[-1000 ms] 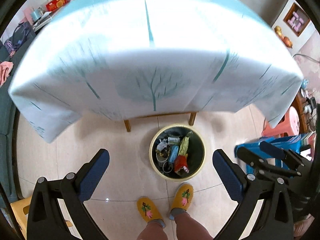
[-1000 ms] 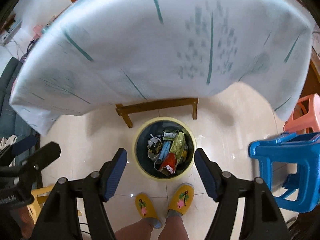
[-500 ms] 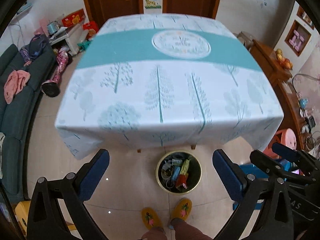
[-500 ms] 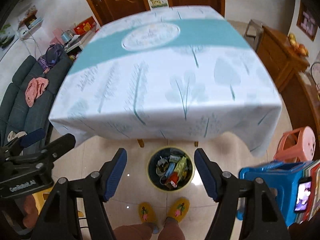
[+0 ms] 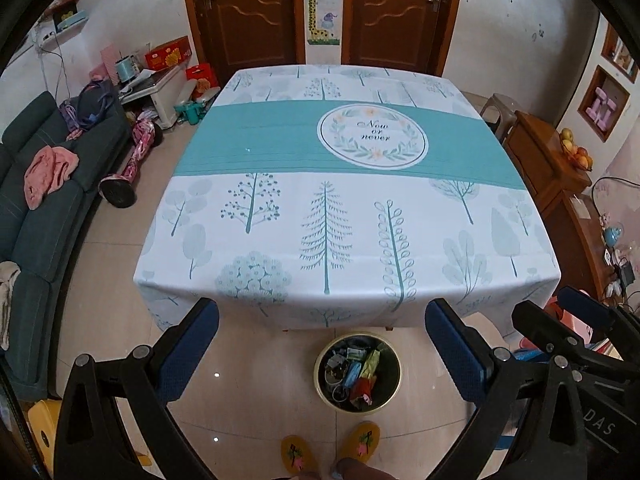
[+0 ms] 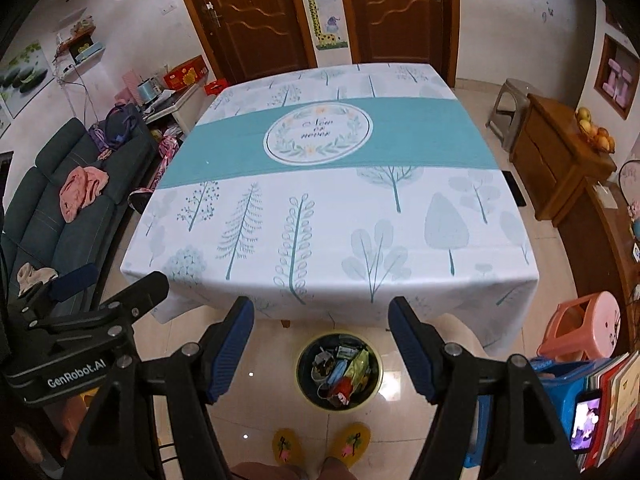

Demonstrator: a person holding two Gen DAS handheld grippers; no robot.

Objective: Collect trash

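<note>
Two grippers are in view, both raised above floor level and pitched downward toward the near edge of a table. The left gripper (image 5: 322, 344) has its jaws wide apart, with nothing between the blue pads. The right gripper (image 6: 321, 346) likewise has its jaws spread, and nothing is gripped.

The trash bin (image 5: 357, 374), round with a yellow rim and a dark interior, stands on the tiled floor (image 5: 248, 392) just in front of the table's near edge, directly ahead of the person's yellow slippers (image 5: 332, 450). In both wrist views it sits between the two fingers, well below them. It contains mixed trash (image 6: 340, 372): a green-yellow wrapper, a red wrapper, a blue item and what appear to be small metal or foil pieces; exact contents cannot be resolved at this size.

The table is covered by a white tablecloth (image 5: 332, 216) printed with trees, crossed by a teal band bearing a round emblem that reads "Now or never". The cloth surface carries no visible objects.

A dark sofa (image 5: 44, 200) lies to the left. Pink and blue plastic stools (image 6: 580, 320) stand to the right.
</note>
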